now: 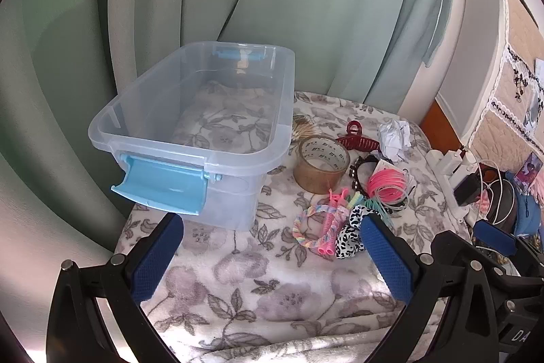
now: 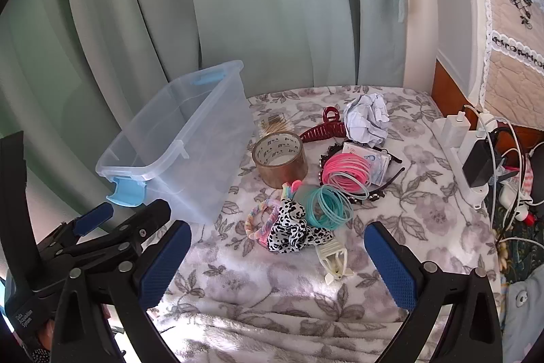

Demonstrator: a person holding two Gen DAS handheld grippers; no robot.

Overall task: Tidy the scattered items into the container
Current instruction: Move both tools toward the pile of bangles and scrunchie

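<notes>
Both tongs, left point(image 1: 272, 261) & right point(image 2: 277, 264), gape wide w/ nothing between, poised low in frame. Container point(image 2: 176, 142) sits empty mid-left, so clutter, e.g. tape roll point(image 2: 280, 160) & scrunchie point(image 2: 292, 227), waits centre frame on blanket point(image 2: 272, 295).

Surface: soft flowery grey-and-white blanket point(image 2: 278, 291).
On it: clear plastic box with blue latches point(image 2: 163, 155), brown tape roll point(image 2: 280, 164), red hair claw point(image 2: 324, 130), crumpled white paper ball point(image 2: 367, 123).
</notes>
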